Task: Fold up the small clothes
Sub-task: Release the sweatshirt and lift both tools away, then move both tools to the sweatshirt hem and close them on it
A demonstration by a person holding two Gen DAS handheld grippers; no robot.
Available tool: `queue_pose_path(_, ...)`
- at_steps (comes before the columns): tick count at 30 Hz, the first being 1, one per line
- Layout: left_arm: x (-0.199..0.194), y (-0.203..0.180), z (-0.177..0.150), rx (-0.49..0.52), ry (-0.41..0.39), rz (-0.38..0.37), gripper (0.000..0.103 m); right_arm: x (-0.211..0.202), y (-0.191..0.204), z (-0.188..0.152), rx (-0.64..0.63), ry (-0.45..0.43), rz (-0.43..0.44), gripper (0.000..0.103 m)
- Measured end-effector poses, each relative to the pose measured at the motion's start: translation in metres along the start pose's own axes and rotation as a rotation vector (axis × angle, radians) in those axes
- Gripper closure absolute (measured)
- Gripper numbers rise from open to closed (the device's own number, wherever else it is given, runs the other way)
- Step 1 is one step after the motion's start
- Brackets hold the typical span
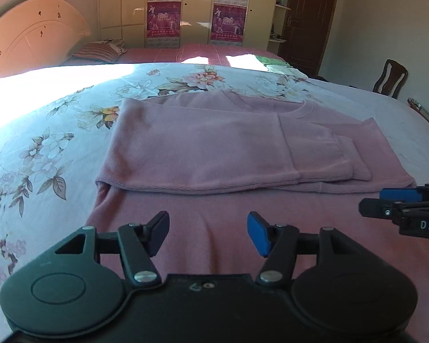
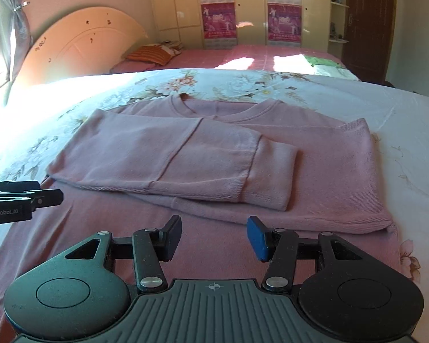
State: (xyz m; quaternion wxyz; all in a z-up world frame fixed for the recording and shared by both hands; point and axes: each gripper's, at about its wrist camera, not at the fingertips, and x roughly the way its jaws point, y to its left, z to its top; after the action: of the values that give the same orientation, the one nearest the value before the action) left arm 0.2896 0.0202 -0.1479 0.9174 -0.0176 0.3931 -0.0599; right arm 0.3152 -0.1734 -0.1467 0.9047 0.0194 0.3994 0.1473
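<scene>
A pink long-sleeved sweater (image 1: 214, 143) (image 2: 214, 148) lies flat on the floral bedsheet (image 1: 43, 148), collar at the far end. Both sleeves are folded across the chest, and one cuff (image 2: 274, 177) lies on top. My left gripper (image 1: 208, 228) hovers over the sweater's near hem part, open, with nothing between its fingers. My right gripper (image 2: 214, 231) is also open and empty over the same lower part, further right. Each gripper shows at the edge of the other's view: the right gripper (image 1: 371, 205) at the right edge, the left gripper (image 2: 43, 197) at the left edge.
The bed has a rounded headboard (image 1: 34, 37) at the far left, with a striped pillow (image 1: 100, 50) beside it. A pink bedcover (image 2: 243, 54) with a green cloth (image 2: 320, 61) lies beyond. A wardrobe with posters (image 1: 197, 8), a dark door (image 1: 309, 20) and a wooden chair (image 1: 391, 77) stand behind.
</scene>
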Motion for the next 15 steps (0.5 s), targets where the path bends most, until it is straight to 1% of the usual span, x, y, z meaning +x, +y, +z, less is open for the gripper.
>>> queue_pose_path(1, 0.0, -0.009, -0.006, 0.009, 0.012, -0.011, 0.044, 0.0, 0.006, -0.005, -0.008, 0.005, 0.021, 0.051)
queue_pose_path(3, 0.001, -0.025, -0.021, 0.051, 0.03, -0.009, 0.044, 0.002, 0.016, -0.014, -0.035, 0.031, 0.054, 0.051)
queue_pose_path(6, 0.001, -0.028, -0.042, 0.079, 0.063, 0.022, 0.044, 0.002, 0.019, -0.035, -0.078, 0.07, 0.043, 0.051)
queue_pose_path(10, -0.012, -0.009, -0.058, 0.059, 0.062, 0.055, 0.042, -0.013, -0.003, -0.064, -0.085, 0.102, -0.027, 0.051)
queue_pose_path(14, -0.026, 0.002, -0.068, 0.05, 0.071, 0.069, 0.042, -0.041, -0.019, -0.085, -0.07, 0.089, -0.087, 0.051)
queue_pose_path(15, -0.031, 0.003, -0.07, 0.047, 0.074, 0.069, 0.043, -0.046, -0.021, -0.088, -0.059, 0.099, -0.117, 0.051)
